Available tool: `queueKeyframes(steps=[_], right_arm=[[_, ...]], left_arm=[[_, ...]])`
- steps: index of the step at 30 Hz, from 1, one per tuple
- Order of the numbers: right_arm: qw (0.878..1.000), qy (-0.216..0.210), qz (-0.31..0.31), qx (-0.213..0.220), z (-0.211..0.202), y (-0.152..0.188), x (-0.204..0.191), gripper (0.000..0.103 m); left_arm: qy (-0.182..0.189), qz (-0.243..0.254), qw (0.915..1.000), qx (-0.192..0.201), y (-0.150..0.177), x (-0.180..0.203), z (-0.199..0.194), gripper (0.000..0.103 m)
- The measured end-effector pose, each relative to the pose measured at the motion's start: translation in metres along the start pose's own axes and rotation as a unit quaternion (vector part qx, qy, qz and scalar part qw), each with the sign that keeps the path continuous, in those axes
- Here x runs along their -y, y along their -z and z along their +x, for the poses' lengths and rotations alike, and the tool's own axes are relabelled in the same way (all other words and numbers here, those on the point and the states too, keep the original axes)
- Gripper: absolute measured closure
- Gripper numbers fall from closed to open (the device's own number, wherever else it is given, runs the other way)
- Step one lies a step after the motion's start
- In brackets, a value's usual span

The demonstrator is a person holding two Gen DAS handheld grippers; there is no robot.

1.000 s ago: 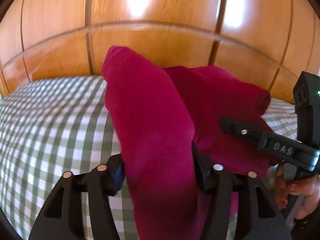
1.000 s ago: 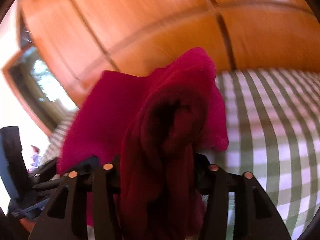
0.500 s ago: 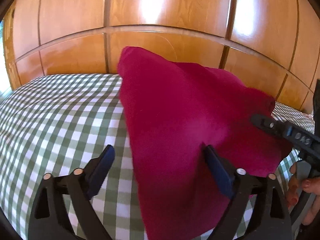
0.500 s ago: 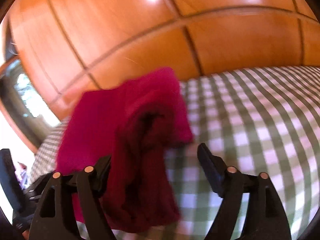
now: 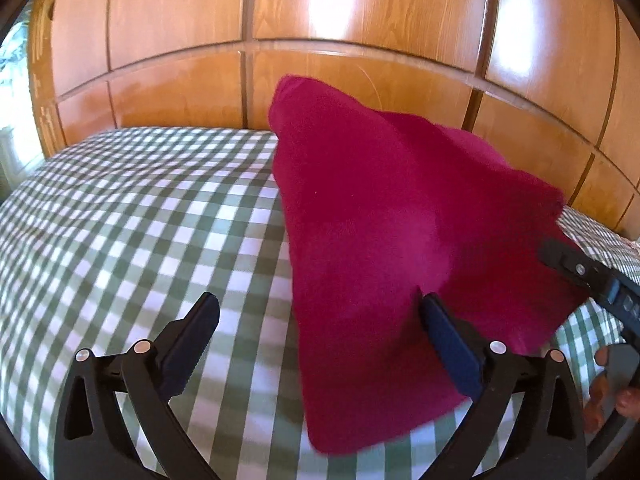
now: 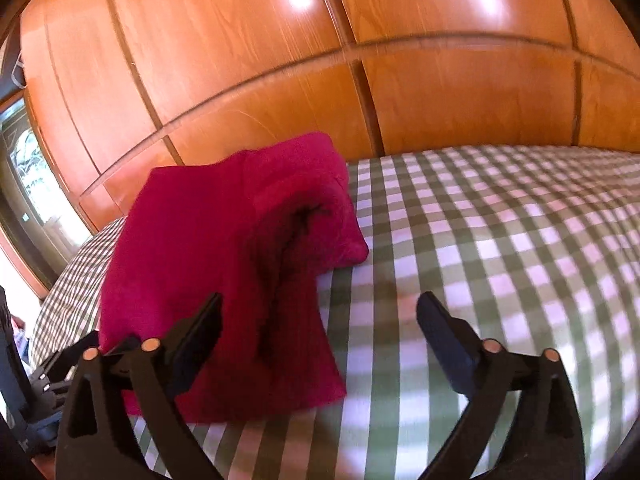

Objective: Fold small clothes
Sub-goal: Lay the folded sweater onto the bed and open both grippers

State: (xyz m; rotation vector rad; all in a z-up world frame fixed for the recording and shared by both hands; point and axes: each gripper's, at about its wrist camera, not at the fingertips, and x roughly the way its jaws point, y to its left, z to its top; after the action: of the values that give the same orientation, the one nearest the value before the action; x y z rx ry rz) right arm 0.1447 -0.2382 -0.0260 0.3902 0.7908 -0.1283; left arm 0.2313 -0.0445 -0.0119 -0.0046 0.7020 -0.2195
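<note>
A magenta garment [image 5: 384, 240] lies folded on the green-and-white checked bedsheet [image 5: 140, 220]. In the left wrist view it sits right of centre, with its near corner between my fingers. My left gripper [image 5: 320, 332] is open and empty, its right finger [image 5: 448, 340] against the cloth's edge. In the right wrist view the garment [image 6: 224, 264] lies at the left, lumpy, with a dark fold in its middle. My right gripper [image 6: 320, 332] is open and empty, its left finger [image 6: 196, 340] over the cloth. The right gripper also shows at the right edge of the left wrist view [image 5: 592, 280].
A glossy wooden panelled headboard [image 5: 320, 40] rises behind the bed. A window [image 6: 24, 168] is at the far left of the right wrist view. The checked sheet [image 6: 500, 240] stretches to the right of the garment.
Both grippers have opened and let go of the garment, which has dropped flat onto the sheet. Both grippers have pulled back from it.
</note>
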Motion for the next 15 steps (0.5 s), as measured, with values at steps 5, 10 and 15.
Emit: queueKeyframes(steps=[5,10,15], right_arm=[[0.999,0.015,-0.032,0.030,-0.043,0.018,-0.018,0.002],[0.996,0.049,-0.066,0.040,-0.077,0.039,-0.030,0.002],[0.993,0.077,-0.074,0.043,-0.113,0.060,-0.033,0.002]], left_arm=[[-0.023,-0.014,0.9990,0.036,0.013,-0.001,-0.040,0.003],[-0.046,-0.017,0.9959,0.076,0.030,-0.004,-0.084,0.003],[-0.013,-0.013,0.9969,0.076,0.046,-0.004,-0.114,0.003]])
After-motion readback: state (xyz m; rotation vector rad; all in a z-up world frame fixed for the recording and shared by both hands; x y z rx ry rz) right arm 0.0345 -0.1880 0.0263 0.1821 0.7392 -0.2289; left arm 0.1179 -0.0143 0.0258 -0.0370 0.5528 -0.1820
